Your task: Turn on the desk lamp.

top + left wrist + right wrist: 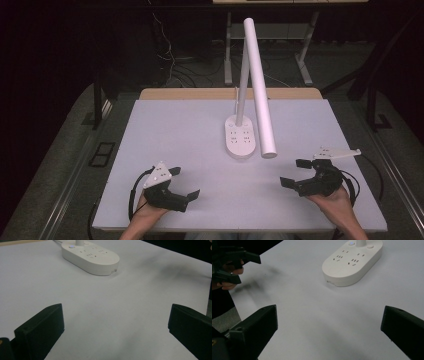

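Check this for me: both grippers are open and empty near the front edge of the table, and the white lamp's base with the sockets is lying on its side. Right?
Not quite. The lamp base sits flat on the table, sockets facing up, as the high view shows. The rest holds: the left gripper and right gripper are open and empty near the front edge.

I can read no text, brand or number anywhere, not even on the white socket base (90,257).

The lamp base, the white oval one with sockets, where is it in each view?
High view: lamp base sits centre, slightly right, under the pole.
Left gripper view: top, left of centre.
Right gripper view: top, right of centre.
Shared landmark: its small lit button, beside the pole's foot.
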A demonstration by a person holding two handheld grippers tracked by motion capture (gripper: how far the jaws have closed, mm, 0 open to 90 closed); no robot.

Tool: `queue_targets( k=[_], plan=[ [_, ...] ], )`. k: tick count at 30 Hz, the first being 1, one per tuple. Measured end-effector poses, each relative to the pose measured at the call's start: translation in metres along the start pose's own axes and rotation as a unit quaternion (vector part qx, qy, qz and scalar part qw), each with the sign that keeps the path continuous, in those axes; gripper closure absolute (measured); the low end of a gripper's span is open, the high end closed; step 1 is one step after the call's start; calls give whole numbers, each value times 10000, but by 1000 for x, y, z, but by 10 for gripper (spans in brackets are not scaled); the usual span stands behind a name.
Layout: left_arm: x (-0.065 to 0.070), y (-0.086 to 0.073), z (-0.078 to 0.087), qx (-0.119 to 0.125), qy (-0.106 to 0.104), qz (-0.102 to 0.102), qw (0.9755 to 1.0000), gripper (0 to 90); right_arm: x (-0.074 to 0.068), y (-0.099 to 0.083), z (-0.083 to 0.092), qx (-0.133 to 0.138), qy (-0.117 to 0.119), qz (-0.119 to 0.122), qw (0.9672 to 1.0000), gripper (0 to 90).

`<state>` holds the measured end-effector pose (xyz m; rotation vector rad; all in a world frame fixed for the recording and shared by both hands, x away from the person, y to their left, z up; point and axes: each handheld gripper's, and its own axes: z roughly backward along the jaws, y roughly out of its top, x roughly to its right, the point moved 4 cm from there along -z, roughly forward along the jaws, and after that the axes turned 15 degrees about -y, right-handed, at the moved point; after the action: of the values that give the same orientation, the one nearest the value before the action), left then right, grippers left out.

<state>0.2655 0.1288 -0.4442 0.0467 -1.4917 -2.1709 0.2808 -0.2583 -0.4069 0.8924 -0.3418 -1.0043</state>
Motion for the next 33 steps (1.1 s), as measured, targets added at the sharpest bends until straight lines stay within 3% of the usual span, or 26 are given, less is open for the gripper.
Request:
queue_targets(
  k=[20, 33],
  plan=[
    [0, 0, 0, -4, -2, 10, 10000, 0, -5, 30, -16, -81, 55, 172, 9998, 2],
    [0, 0, 1, 8, 3, 1, 10000, 0, 0, 43, -27, -153, 53, 124, 9998, 2]
  ],
)
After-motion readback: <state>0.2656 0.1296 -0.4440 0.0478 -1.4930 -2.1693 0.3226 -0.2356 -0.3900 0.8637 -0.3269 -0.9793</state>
